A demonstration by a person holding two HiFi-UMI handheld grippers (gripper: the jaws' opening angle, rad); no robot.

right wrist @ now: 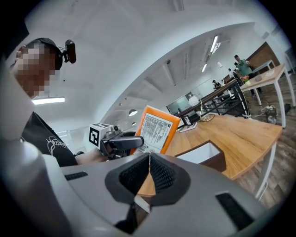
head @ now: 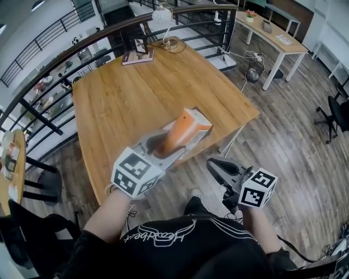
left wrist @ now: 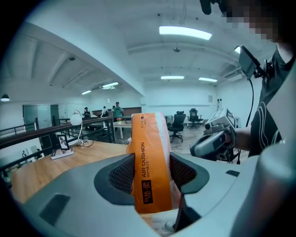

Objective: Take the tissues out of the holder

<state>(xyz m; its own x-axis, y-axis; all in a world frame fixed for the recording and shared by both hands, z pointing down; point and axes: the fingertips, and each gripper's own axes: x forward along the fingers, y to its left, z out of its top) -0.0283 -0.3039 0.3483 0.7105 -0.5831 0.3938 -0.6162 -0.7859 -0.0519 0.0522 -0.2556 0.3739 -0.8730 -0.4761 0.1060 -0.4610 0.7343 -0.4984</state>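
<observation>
An orange tissue pack (head: 184, 129) is held tilted above the front edge of the wooden table (head: 125, 98). My left gripper (head: 166, 145) is shut on its lower end, and the pads press both sides of the tissue pack (left wrist: 150, 157). The holder (right wrist: 206, 155), a brown box with a white inside, sits on the table near its corner, below and beside the lifted tissue pack (right wrist: 155, 128); in the head view the pack mostly hides it. My right gripper (head: 215, 165) hangs off the table's front edge to the right, shut on nothing, with its pads (right wrist: 159, 172) touching.
A white lamp (head: 162, 13) and a book (head: 137, 55) stand at the table's far end. A black railing (head: 65, 65) curves behind the table. A white desk (head: 272, 35) and an office chair (head: 334, 114) are at the right, and a dark chair (head: 38, 180) at the left.
</observation>
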